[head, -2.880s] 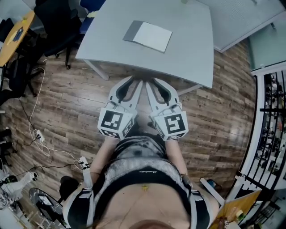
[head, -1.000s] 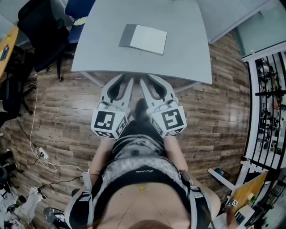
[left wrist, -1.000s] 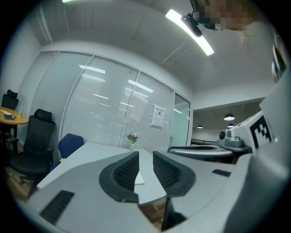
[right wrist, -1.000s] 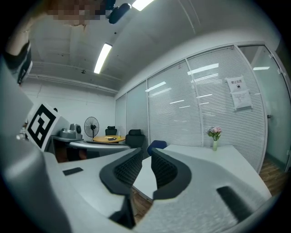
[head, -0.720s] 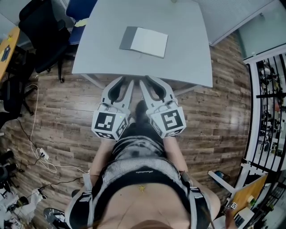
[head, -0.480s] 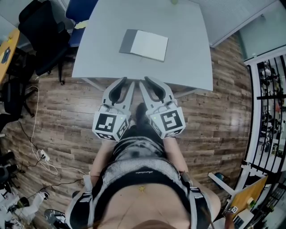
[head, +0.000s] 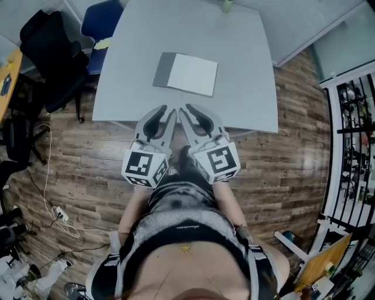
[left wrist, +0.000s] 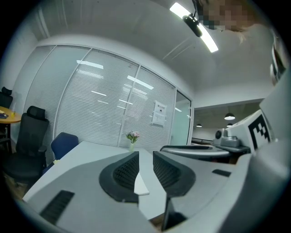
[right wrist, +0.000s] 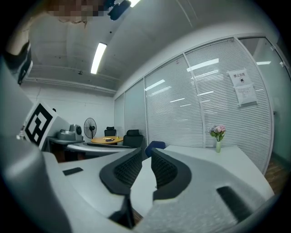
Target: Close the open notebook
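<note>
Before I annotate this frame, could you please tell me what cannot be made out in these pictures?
Notebook: in the left gripper view the left tool hides all but a white sliver; in the head view any writing is too small.
Vase: cut off by the top edge of the head view.
Notice on the glass wall: print too small in the right gripper view.

We see the notebook (head: 185, 74) lying open and flat near the middle of the grey table (head: 246, 70), slightly skewed, with a broad white page at right and a narrow grey strip at left.
</note>
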Demonstrator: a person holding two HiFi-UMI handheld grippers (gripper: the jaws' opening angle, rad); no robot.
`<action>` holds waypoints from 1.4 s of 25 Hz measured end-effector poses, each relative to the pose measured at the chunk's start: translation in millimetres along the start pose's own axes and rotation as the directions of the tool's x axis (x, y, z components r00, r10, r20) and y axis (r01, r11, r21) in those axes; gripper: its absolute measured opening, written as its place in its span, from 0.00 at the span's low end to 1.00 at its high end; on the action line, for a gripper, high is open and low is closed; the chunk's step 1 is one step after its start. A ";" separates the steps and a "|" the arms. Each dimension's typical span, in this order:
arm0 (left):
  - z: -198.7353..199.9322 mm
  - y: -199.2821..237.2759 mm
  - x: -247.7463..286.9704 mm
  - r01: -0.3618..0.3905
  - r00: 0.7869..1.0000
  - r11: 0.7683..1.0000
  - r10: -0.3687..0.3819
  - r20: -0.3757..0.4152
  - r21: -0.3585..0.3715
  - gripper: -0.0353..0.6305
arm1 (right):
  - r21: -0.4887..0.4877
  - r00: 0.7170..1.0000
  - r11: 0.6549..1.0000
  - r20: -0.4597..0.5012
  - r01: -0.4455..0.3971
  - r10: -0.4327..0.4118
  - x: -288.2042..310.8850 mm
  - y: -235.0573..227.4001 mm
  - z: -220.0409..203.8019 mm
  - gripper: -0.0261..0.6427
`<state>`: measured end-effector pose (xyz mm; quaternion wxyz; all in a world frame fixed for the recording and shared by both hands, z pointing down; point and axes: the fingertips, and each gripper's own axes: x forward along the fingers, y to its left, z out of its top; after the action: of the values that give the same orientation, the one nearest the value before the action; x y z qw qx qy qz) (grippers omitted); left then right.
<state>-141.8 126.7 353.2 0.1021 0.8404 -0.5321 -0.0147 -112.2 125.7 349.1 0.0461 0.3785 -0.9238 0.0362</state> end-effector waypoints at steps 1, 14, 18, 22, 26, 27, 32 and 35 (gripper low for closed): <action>2.4 1.5 6.2 0.001 1.000 1.000 -0.001 0.000 0.001 0.16 | 0.000 1.000 1.000 0.000 0.000 0.000 3.8 -5.2 1.7 0.13; 21.4 24.4 71.2 -0.024 1.000 1.000 0.024 0.003 0.007 0.16 | 0.003 1.000 1.000 0.013 -0.026 0.026 48.5 -59.9 17.0 0.13; 23.2 28.4 89.2 -0.037 0.999 0.999 0.037 0.001 0.004 0.16 | 0.008 0.999 0.999 0.013 -0.041 0.041 59.0 -75.6 17.7 0.13; 25.4 31.4 108.1 -0.050 0.999 0.999 0.050 0.003 0.003 0.16 | 0.009 0.998 0.998 0.011 -0.056 0.056 69.1 -92.0 19.2 0.13; 29.2 36.7 126.3 -0.067 0.998 0.998 0.067 0.008 0.009 0.16 | 0.009 0.997 0.997 0.017 -0.075 0.075 81.0 -107.5 22.1 0.13; 30.1 37.4 130.7 -0.071 0.997 0.997 0.071 0.010 0.011 0.16 | 0.010 0.997 0.997 0.019 -0.080 0.080 83.3 -111.2 22.1 0.13; 30.2 37.1 154.3 -0.083 0.996 0.996 0.083 0.017 0.013 0.16 | 0.016 0.996 0.996 0.020 -0.091 0.091 91.0 -132.2 17.2 0.13; 30.0 35.9 166.6 -0.089 0.996 0.996 0.089 0.019 0.020 0.16 | 0.013 0.995 0.995 0.021 -0.097 0.096 95.4 -144.6 16.4 0.13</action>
<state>-105.7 -42.3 344.6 0.0891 0.8167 -0.5700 -0.0123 -79.2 -45.1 348.1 0.0323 0.3340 -0.9411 0.0410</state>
